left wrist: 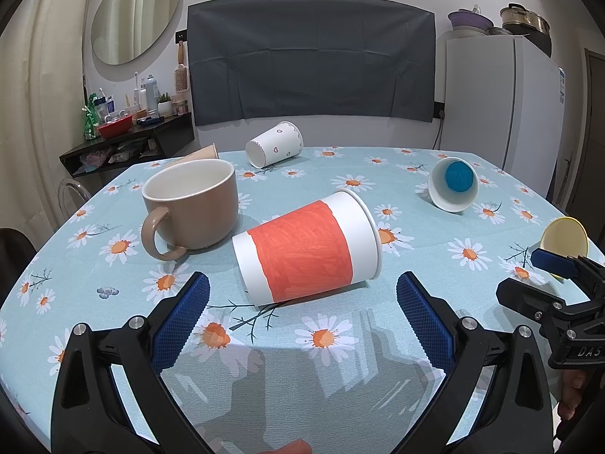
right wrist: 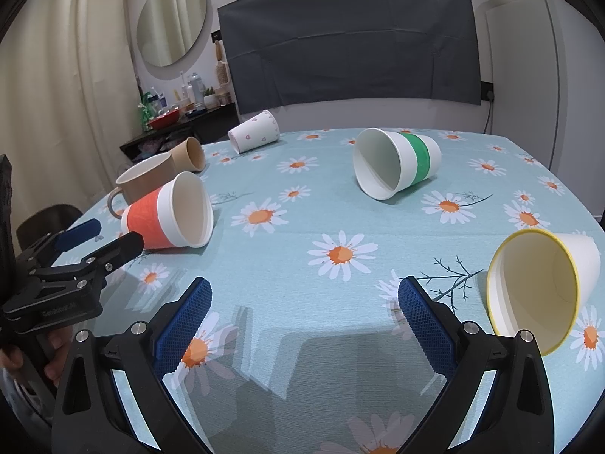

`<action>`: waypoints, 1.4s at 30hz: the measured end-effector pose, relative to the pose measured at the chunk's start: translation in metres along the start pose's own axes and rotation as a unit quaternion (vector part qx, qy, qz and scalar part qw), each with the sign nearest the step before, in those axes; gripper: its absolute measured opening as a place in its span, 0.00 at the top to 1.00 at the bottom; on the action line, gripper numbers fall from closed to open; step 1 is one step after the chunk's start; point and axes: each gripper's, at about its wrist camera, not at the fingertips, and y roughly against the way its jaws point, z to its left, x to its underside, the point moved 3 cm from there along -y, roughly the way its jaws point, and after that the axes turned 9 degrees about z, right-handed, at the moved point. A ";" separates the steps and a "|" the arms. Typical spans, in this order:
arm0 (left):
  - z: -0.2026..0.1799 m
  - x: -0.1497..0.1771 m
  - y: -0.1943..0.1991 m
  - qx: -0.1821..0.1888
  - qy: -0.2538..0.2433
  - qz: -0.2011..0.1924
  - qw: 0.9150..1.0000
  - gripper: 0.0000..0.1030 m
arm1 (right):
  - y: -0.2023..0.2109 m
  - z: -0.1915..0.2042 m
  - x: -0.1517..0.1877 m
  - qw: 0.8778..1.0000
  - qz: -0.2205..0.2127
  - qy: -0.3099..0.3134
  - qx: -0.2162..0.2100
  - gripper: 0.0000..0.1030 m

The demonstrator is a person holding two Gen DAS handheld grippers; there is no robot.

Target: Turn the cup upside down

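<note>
A paper cup with an orange band [left wrist: 306, 251] lies on its side on the daisy tablecloth, mouth to the right, just ahead of my left gripper [left wrist: 302, 291], which is open and empty. The same cup shows in the right wrist view [right wrist: 170, 215]. My right gripper [right wrist: 304, 295] is open and empty over bare cloth; a yellow-rimmed paper cup [right wrist: 540, 291] lies on its side to its right. The left gripper also shows at the left of the right wrist view [right wrist: 98, 236].
A brown mug [left wrist: 193, 208] stands upright left of the orange cup. A heart-print cup [left wrist: 274, 144], a brown paper cup [right wrist: 189, 154] and a green-banded cup [right wrist: 397, 162] lie on their sides farther back. The table [right wrist: 302, 359] edge is near. A fridge [left wrist: 499, 102] stands at the right.
</note>
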 end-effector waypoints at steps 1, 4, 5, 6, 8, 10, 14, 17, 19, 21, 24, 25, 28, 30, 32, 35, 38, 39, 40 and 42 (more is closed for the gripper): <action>0.000 -0.001 0.000 0.000 0.000 0.001 1.000 0.06 | 0.000 0.000 0.000 1.000 0.000 0.001 0.000 0.08; 0.003 -0.001 -0.001 0.001 0.002 0.004 1.000 0.06 | 0.000 0.001 0.000 1.000 -0.001 0.002 -0.001 0.08; 0.004 -0.002 -0.004 0.006 0.004 0.011 1.000 0.06 | 0.001 0.001 0.000 1.000 0.000 0.002 -0.001 0.08; 0.004 0.000 -0.005 0.007 0.004 0.012 1.000 0.06 | 0.001 0.001 0.000 1.000 0.000 0.003 -0.002 0.08; 0.005 0.000 -0.008 0.015 0.010 0.019 1.000 0.06 | 0.001 0.001 0.000 1.000 0.000 0.003 -0.003 0.08; 0.007 0.000 -0.010 0.024 0.015 0.021 0.999 0.06 | 0.001 0.001 -0.001 1.000 0.001 0.003 -0.004 0.08; 0.009 -0.001 -0.010 0.041 0.016 0.022 0.999 0.06 | -0.002 0.002 -0.002 1.000 0.012 0.003 -0.007 0.08; 0.007 -0.001 -0.011 0.045 0.014 0.026 0.999 0.06 | -0.002 0.002 -0.002 1.000 0.013 0.002 -0.010 0.08; 0.006 -0.001 -0.011 0.046 0.011 0.027 0.999 0.06 | -0.003 0.001 -0.002 1.000 0.014 0.000 -0.012 0.08; 0.006 -0.002 -0.012 0.045 0.009 0.029 0.999 0.06 | -0.004 -0.001 -0.002 1.000 0.018 -0.006 -0.014 0.08; 0.006 -0.002 -0.014 0.035 -0.002 0.035 0.999 0.06 | -0.002 -0.006 -0.002 0.999 0.012 -0.029 -0.006 0.08; 0.008 -0.002 -0.015 0.027 -0.005 0.038 0.999 0.06 | -0.002 -0.007 -0.003 0.999 0.013 -0.038 -0.010 0.08; 0.014 -0.001 -0.017 0.029 -0.005 0.046 0.998 0.06 | -0.005 0.000 -0.006 0.998 0.029 -0.040 -0.045 0.08; 0.020 0.000 -0.017 0.028 -0.001 0.049 0.998 0.06 | -0.005 0.010 -0.012 0.998 0.034 -0.020 -0.050 0.08; 0.027 0.001 -0.017 0.021 0.002 0.049 0.999 0.06 | -0.003 0.021 -0.020 0.998 0.029 0.002 -0.058 0.08; 0.038 0.004 -0.017 0.024 0.008 0.056 0.998 0.06 | -0.004 0.039 -0.037 0.995 0.032 0.027 -0.085 0.08; 0.047 0.007 -0.016 0.020 0.007 0.061 0.998 0.06 | -0.011 0.055 -0.056 0.992 0.038 0.048 -0.108 0.08; 0.050 0.008 -0.015 0.020 0.009 0.061 0.998 0.06 | -0.015 0.060 -0.061 0.991 0.040 0.055 -0.113 0.08; 0.053 0.009 -0.014 0.021 0.011 0.061 0.998 0.06 | -0.020 0.065 -0.066 0.990 0.044 0.058 -0.118 0.08; 0.058 0.010 -0.012 0.028 0.014 0.060 0.998 0.06 | -0.029 0.072 -0.074 0.987 0.057 0.062 -0.135 0.08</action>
